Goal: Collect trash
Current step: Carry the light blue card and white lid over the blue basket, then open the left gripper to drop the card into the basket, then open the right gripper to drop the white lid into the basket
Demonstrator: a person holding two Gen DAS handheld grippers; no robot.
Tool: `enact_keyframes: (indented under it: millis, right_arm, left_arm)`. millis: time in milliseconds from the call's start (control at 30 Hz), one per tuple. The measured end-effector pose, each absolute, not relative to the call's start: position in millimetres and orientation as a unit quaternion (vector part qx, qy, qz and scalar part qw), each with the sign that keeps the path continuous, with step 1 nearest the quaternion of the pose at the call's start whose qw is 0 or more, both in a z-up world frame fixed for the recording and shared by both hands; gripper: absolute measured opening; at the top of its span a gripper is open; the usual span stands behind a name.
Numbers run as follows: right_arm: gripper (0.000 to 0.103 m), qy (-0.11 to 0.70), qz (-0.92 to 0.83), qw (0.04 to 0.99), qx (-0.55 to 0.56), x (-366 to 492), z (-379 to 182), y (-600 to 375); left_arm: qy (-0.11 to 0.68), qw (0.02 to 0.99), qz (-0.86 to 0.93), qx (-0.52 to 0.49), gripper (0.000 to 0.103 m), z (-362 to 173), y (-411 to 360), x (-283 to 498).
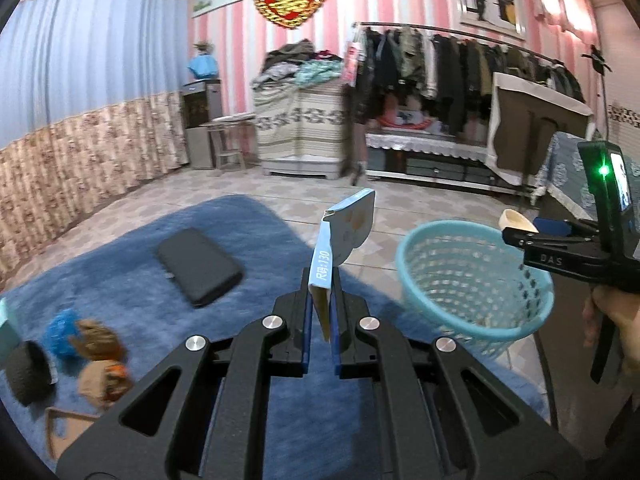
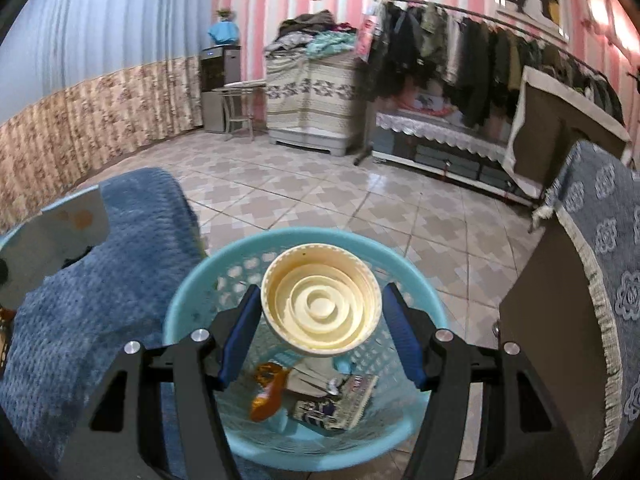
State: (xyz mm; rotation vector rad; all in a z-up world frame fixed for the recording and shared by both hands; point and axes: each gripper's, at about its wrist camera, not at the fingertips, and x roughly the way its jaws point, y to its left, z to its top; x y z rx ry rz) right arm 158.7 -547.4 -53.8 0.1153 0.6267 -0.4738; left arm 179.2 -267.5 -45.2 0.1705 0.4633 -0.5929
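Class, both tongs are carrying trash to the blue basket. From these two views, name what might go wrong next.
1. The right tongs hold the cream lid by its rim above the basket; a round edge might slip early, though it would likely fall inside.
2. The left tongs pinch only the lower end of the blue card packet, which is not over the basket yet; released now, it might land on the blue blanket.

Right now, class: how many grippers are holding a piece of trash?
2. The left gripper pinches a flattened blue carton; the right gripper holds a cream lid above the basket.
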Motion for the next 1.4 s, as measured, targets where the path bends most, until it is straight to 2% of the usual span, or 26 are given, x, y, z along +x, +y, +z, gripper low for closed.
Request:
enact_keyframes:
  millis: [400, 733, 767, 800, 867, 967, 1100, 1267, 1400]
  right_arm:
    - [0.062, 0.303, -0.274, 0.907, 0.105, 137.4, -72.9, -595.3]
    - [0.062, 0.309, -0.277, 0.901, 0.127, 133.9, -82.9, -611.2]
    - [0.062, 0.309, -0.277, 0.901, 0.128, 133.7, -82.9, -611.1]
    - [0.062, 0.309, -0.278, 0.901, 0.128, 131.9, -82.9, -611.4]
    - [0.062, 0.310, -0.278, 0.900, 0.125, 132.6, -83.1, -611.4]
    - [0.062, 0.314, -0.277, 0.900, 0.123, 134.8, -83.2, -608.6]
    - [0.062, 0.319, -0.275, 0.899, 0.116, 138.6, -83.0, -602.9]
    - [0.062, 0.325, -0.266, 0.901, 0.105, 147.5, -83.5, -590.1]
    - [0.062, 0.328, -0.253, 0.905, 0.092, 155.4, -83.9, -577.4]
  left_arm:
    - [0.231, 0.898, -0.361, 0.097, 0.006, -65.1, -366.1, 180.2]
    - [0.246, 0.887, -0.379, 0.099, 0.009, -73.2, -405.8, 191.5]
    - [0.247, 0.887, -0.378, 0.098, 0.018, -72.6, -406.0, 192.5]
    - [0.247, 0.889, -0.372, 0.096, 0.034, -72.6, -405.0, 193.6]
    - [0.244, 0.895, -0.361, 0.092, 0.049, -69.7, -401.3, 195.7]
    - [0.242, 0.903, -0.345, 0.088, 0.058, -67.1, -392.1, 200.9]
    - [0.236, 0.917, -0.313, 0.078, 0.079, -59.6, -378.2, 210.1]
    - [0.228, 0.930, -0.280, 0.075, 0.091, -54.0, -365.8, 216.6]
    - [0.232, 0.933, -0.265, 0.070, 0.093, -53.1, -357.0, 221.1]
